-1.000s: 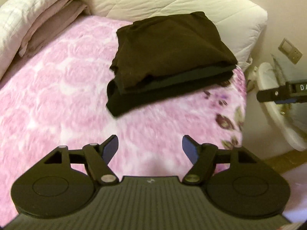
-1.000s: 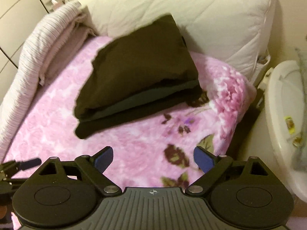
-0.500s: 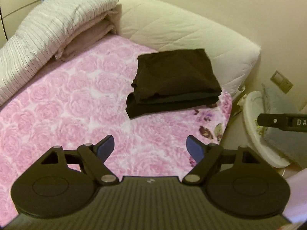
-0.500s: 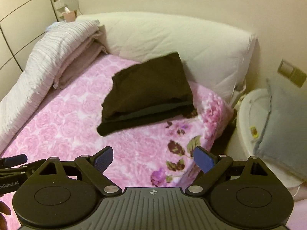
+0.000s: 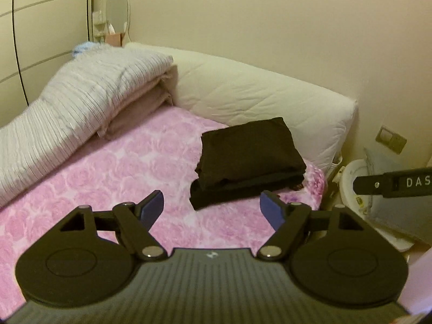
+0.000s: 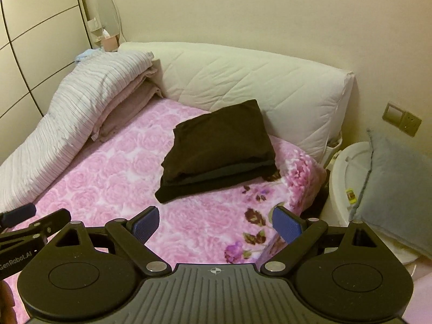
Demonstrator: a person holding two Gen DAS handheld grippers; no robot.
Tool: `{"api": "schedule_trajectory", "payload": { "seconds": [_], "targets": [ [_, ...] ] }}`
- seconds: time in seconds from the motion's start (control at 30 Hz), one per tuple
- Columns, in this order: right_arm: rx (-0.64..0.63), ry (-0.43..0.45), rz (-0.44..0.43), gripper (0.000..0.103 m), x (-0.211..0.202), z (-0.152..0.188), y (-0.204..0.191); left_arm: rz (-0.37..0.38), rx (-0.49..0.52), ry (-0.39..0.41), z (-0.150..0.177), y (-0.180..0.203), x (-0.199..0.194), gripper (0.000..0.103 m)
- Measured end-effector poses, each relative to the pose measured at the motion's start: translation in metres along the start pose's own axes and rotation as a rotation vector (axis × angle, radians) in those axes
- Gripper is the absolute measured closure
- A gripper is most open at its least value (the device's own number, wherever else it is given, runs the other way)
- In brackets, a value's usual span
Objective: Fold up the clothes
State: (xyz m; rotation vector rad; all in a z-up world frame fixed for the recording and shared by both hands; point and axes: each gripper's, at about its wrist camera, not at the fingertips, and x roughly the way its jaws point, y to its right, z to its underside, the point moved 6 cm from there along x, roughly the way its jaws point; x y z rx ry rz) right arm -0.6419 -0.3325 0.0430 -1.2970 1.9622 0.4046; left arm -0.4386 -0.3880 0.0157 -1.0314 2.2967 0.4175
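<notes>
Folding looks done | neat stack of folded dark brown cotton garments (image 6: pixel 218 145) rests at 12 o'clock on pink rose-print bed blanket (image 6: pixel 113 178) | left gripper (image 5: pixel 213 207) and right gripper (image 6: pixel 216 222) fingers spread, empty, well apart from it | nothing unfolded in view.

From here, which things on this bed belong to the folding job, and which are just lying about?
Part of the job:
- folded dark brown garment stack on the pink rose-patterned blanket
- left gripper and right gripper, both open and empty

Just lying about:
- white quilted bolster
- striped white folded duvet
- grey cushion
- oval mirror
</notes>
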Motion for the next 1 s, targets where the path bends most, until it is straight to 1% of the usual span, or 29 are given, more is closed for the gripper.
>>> {"api": "schedule_trajectory", "payload": {
  "seconds": [0.13,0.2,0.4,0.57,0.7,0.87,1.0],
  "targets": [
    [-0.003,0.009,0.0,0.011,-0.009,-0.001,0.0,-0.006,-0.028,0.0,-0.001,0.004,-0.006,0.023],
    [-0.003,0.008,-0.002,0.011,-0.01,-0.003,0.001,0.005,-0.054,-0.021,-0.001,0.005,-0.005,0.021],
    [-0.031,-0.002,-0.027,0.011,-0.002,-0.014,0.004,0.001,-0.084,-0.083,-0.006,0.01,0.008,0.021],
    [-0.054,-0.02,-0.058,0.011,0.01,-0.029,0.013,-0.048,-0.085,-0.116,-0.017,0.02,0.029,0.02],
    [-0.057,-0.036,-0.069,0.011,0.022,-0.039,0.026,-0.07,-0.084,-0.14,-0.023,0.032,0.045,0.017],
    [-0.062,-0.05,-0.083,0.011,0.034,-0.049,0.039,-0.078,-0.095,-0.145,-0.03,0.045,0.059,0.016],
    [-0.06,-0.054,-0.083,0.011,0.041,-0.054,0.047,-0.074,-0.105,-0.118,-0.036,0.053,0.065,0.008]
  ]
}}
